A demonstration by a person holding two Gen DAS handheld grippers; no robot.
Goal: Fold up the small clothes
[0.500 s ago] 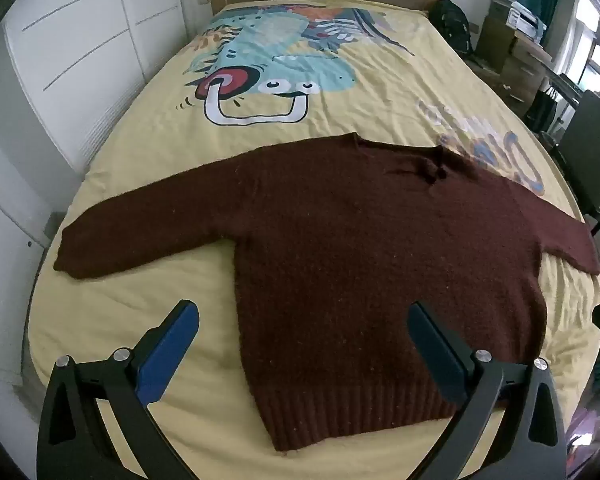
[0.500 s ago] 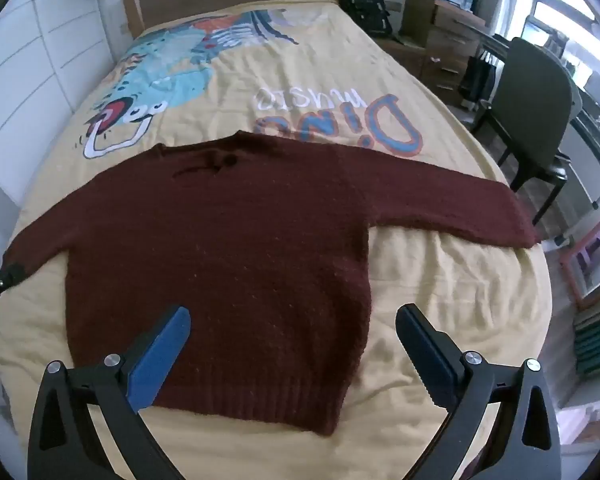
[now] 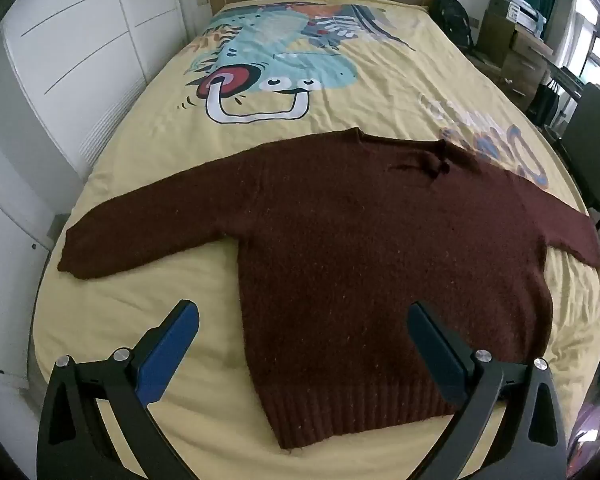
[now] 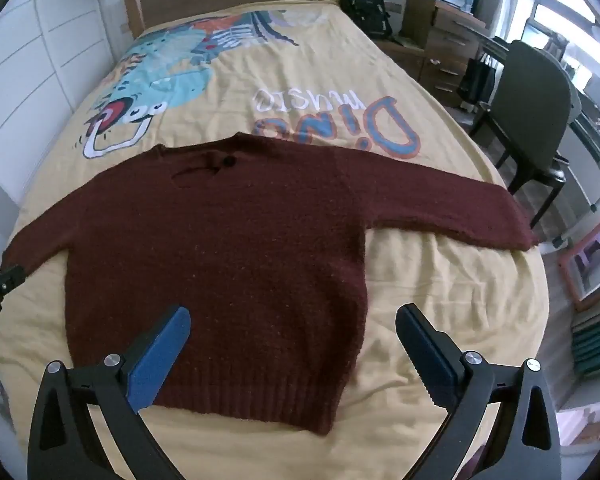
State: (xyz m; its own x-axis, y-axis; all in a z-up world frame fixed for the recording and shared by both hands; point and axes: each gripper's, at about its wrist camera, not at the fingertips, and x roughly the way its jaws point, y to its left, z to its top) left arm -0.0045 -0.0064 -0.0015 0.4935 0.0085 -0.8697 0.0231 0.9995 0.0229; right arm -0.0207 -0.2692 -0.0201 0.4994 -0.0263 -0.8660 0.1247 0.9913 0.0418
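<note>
A dark red sweater (image 3: 380, 248) is laid flat on the yellow bedspread (image 3: 380, 80), sleeves spread out to both sides (ribbed hem nearest the cameras). The left gripper (image 3: 302, 320) is held above the hem's left corner, jaws fully apart, nothing gripped. The right gripper (image 4: 292, 322) is likewise spread wide and empty above the right corner.

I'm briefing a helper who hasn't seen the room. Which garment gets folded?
Find the bed with the yellow cartoon-dinosaur cover. On its near end lies a dark maroon knit sweater, flat, sleeves outspread. It is the only garment there.
</note>
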